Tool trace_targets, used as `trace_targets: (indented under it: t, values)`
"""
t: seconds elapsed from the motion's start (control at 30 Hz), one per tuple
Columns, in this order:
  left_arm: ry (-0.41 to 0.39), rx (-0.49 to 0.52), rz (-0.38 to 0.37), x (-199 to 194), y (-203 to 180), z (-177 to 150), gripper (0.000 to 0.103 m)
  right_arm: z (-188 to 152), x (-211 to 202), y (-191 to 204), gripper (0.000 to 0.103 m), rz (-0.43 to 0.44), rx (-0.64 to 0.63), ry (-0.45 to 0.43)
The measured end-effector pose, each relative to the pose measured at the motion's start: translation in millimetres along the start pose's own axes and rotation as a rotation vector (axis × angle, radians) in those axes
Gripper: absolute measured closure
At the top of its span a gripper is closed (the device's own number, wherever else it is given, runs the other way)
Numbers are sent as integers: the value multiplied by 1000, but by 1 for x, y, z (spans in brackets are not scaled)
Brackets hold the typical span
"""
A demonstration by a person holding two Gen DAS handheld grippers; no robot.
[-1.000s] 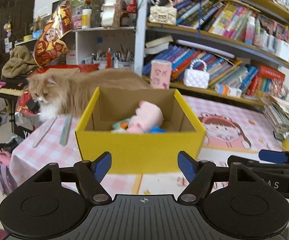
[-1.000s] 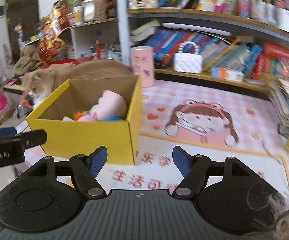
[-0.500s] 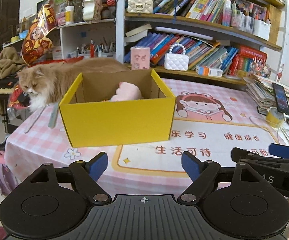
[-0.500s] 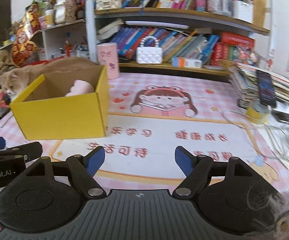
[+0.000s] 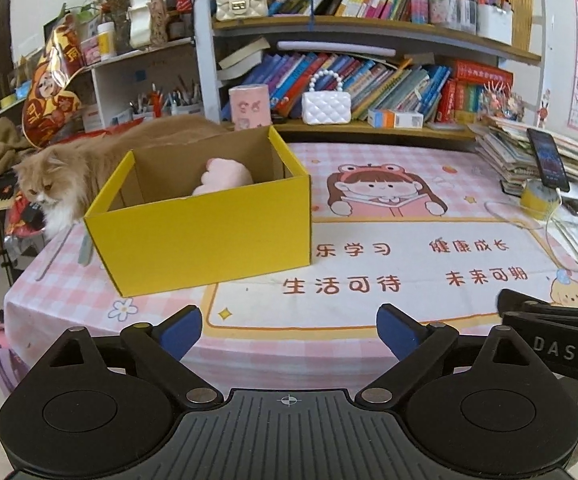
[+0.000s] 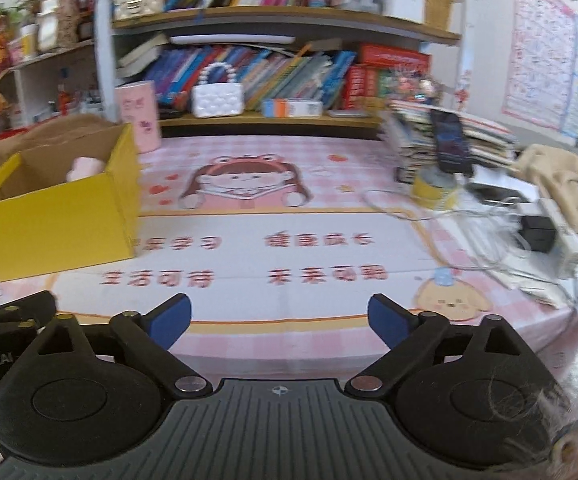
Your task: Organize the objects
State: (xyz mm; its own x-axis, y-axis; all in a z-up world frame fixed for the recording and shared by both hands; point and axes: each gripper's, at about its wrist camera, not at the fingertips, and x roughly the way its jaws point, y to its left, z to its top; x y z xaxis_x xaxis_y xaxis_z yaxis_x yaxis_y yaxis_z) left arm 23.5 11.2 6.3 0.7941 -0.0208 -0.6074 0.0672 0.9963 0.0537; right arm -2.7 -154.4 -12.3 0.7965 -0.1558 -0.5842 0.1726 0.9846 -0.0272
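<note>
Blue-padded, the left gripper (image 5: 289,330) and right gripper (image 6: 280,318) both gape wide and hold nothing, hovering over the table's (image 5: 369,320) near edge. Toward its left edge sits the yellow box (image 5: 205,232), a pink plush toy (image 5: 223,178) inside; a cat (image 5: 61,180) lies just behind.

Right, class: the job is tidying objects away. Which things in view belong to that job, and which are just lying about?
Part of the job:
- yellow box
- pink plush toy inside the box
- left tongs, open and empty
- right tongs, open and empty

Just lying about:
- cat behind the box
- white handbag on the shelf
- phone on the book pile
- pink canister
</note>
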Motion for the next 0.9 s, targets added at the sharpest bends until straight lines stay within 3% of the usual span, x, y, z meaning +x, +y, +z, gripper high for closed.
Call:
trace_targets:
  t: [0.9]
  values:
    - [30,1,52,9,-9,2,3,3,7,-3,3,-22,-38,23]
